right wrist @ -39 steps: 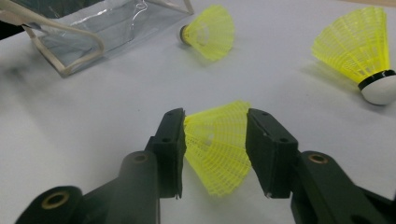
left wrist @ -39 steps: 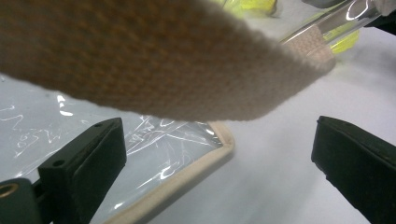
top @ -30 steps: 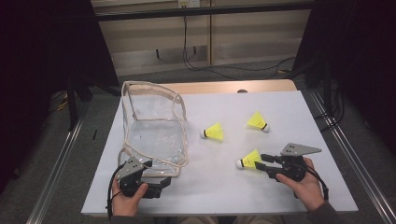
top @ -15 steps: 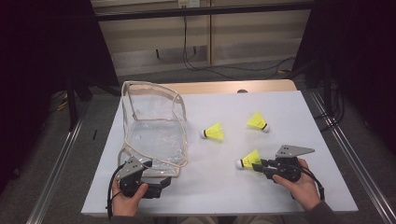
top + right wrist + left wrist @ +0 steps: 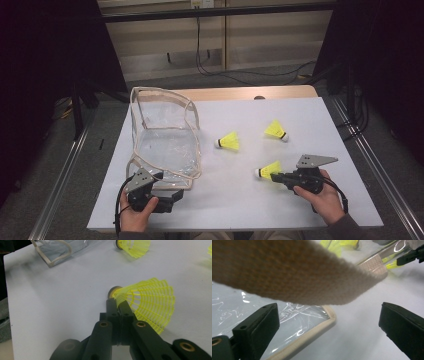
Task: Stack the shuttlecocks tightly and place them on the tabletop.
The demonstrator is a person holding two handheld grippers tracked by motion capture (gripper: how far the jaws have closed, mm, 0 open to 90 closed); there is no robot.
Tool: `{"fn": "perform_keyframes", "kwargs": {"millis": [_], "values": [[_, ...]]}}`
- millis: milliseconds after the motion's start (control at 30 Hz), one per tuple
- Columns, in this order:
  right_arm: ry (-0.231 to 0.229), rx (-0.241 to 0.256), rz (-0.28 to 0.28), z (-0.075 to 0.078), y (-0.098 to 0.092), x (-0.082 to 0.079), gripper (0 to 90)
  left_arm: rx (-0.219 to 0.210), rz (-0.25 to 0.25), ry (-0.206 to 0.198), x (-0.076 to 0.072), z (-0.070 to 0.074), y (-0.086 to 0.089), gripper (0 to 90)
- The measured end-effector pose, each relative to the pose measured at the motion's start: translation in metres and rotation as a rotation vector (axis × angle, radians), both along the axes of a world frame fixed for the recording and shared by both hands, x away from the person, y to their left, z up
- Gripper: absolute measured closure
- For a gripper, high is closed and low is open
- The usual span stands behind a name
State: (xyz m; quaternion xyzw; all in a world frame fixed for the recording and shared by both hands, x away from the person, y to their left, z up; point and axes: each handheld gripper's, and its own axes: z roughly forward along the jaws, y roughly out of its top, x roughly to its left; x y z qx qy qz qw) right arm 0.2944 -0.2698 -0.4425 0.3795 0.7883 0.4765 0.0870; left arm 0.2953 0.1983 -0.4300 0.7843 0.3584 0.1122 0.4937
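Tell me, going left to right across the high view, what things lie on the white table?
Left gripper → clear bag → middle shuttlecock → shuttlecock pinched by the right gripper → far shuttlecock.

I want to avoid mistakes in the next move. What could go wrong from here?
1. The right tool is shut on the thin skirt edge of the nearest shuttlecock, not its cork, so it may slip or bend when lifted.
2. The left tool is open around the clear bag edge, gripping nothing; the soft bag may sag or shift when a shuttlecock goes in.
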Motion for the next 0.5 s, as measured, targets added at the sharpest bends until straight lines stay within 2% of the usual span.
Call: {"fn": "perform_keyframes", "kwargs": {"millis": [500], "values": [[-0.017, 0.003, -0.011, 0.0047, 0.0018, 0.0052, 89.9, -0.002, -0.003, -0.001, 0.0000, 0.0005, 0.0008, 3.1]]}}
